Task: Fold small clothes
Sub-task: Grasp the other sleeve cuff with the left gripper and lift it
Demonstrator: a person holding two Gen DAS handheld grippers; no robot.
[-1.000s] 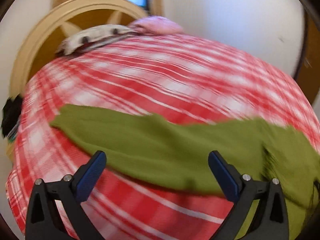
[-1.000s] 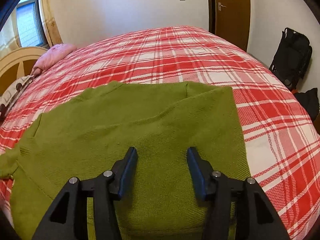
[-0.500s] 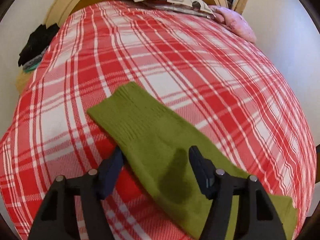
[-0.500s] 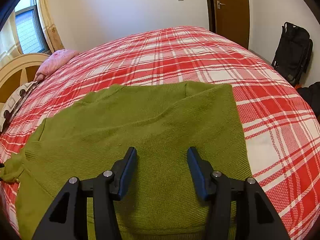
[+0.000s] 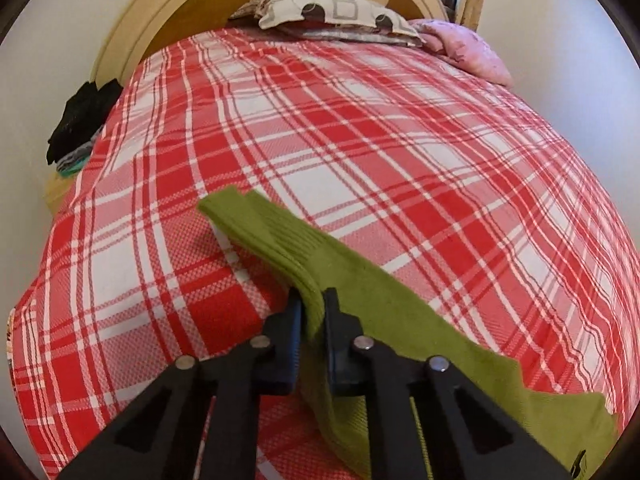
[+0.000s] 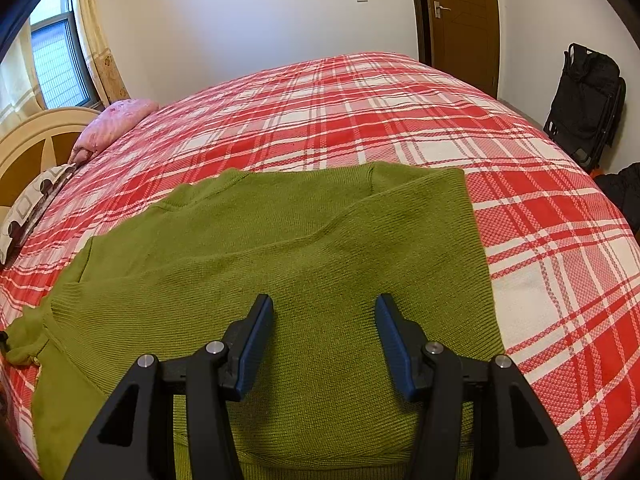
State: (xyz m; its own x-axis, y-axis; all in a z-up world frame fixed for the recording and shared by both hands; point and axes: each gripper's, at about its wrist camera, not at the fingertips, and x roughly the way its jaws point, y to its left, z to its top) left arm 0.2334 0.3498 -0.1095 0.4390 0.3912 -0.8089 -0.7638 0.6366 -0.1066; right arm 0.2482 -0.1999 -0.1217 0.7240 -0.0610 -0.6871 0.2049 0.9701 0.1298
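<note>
A green knit sweater lies spread on the red plaid bed. Its sleeve runs out over the bedspread and ends in a ribbed cuff. My left gripper is closing its jaws, and the pads pinch the sleeve just behind the cuff, so the knit bunches between them. My right gripper hangs open low over the sweater's body, near its lower hem, with only flat knit under the gap and nothing gripped. In the right wrist view the pinched sleeve shows as a crumpled bit at the far left.
Patterned pillows and a pink pillow lie by the curved headboard. Dark clothes are piled beside the bed's left edge. A black bag stands by the wall near the wooden door.
My left gripper swung from the sweater's body out to the sleeve and went from wide open to closed on it. The right gripper stayed where it was, open.
</note>
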